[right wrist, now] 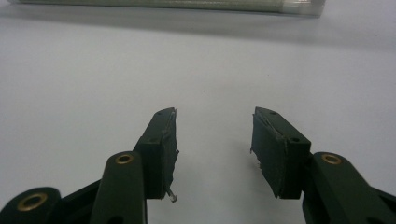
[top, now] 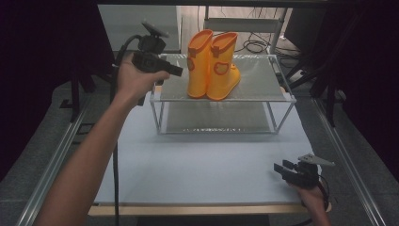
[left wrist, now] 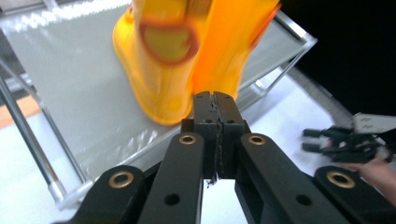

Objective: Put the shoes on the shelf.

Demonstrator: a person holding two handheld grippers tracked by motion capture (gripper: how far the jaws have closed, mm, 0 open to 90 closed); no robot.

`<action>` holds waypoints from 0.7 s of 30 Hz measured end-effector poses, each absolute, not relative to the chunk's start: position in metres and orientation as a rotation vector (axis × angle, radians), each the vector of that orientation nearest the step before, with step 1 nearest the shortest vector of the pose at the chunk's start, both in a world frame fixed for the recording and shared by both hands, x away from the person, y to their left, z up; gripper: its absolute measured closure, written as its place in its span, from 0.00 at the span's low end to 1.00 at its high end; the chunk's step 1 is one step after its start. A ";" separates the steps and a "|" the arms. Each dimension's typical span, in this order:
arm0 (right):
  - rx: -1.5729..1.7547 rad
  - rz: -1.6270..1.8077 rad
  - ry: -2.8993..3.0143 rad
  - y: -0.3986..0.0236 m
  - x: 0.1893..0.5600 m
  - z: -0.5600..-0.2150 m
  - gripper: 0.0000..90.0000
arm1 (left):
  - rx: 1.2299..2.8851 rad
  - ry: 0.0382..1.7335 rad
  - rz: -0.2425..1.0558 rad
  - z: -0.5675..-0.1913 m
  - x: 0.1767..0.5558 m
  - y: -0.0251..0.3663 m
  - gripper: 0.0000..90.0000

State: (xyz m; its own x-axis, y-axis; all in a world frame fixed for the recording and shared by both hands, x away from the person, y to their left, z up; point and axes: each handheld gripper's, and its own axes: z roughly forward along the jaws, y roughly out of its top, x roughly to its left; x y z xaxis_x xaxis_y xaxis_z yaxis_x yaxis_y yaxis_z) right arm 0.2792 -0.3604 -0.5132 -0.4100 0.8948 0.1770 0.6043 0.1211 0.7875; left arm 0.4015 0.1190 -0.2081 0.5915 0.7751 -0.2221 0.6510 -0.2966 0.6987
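on the rack [top: 263, 96], yellow boots [top: 212, 65] upright

A pair of boots [top: 212, 65] stands on the top shelf of a wire rack [top: 287, 98], just ahead of the left gripper [top: 178, 71], which hangs at the rack's left end. The rack sits on the table [top: 202, 165]. The right gripper [top: 280, 170] rests low at the table's near right corner, well apart from the rack.

A pair of orange-yellow rubber boots [top: 212, 66] stands upright, side by side and touching, on the upper shelf of a metal-framed rack [top: 263, 96] (each boot bears a red-rimmed emblem on its side).
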 end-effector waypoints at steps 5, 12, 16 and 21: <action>1.462 1.179 2.070 -0.361 0.279 -0.513 0.55 | 2.046 1.195 0.186 -0.246 0.416 0.121 1.00; 1.467 1.175 2.064 -0.363 0.280 -0.514 0.55 | 2.049 1.265 0.197 -0.280 0.442 0.115 1.00; 1.473 1.176 2.056 -0.364 0.280 -0.514 0.55 | 2.033 1.295 0.197 -0.294 0.454 0.110 1.00; 1.480 1.182 2.048 -0.365 0.279 -0.514 0.55 | 2.025 1.332 0.180 -0.309 0.467 0.101 1.00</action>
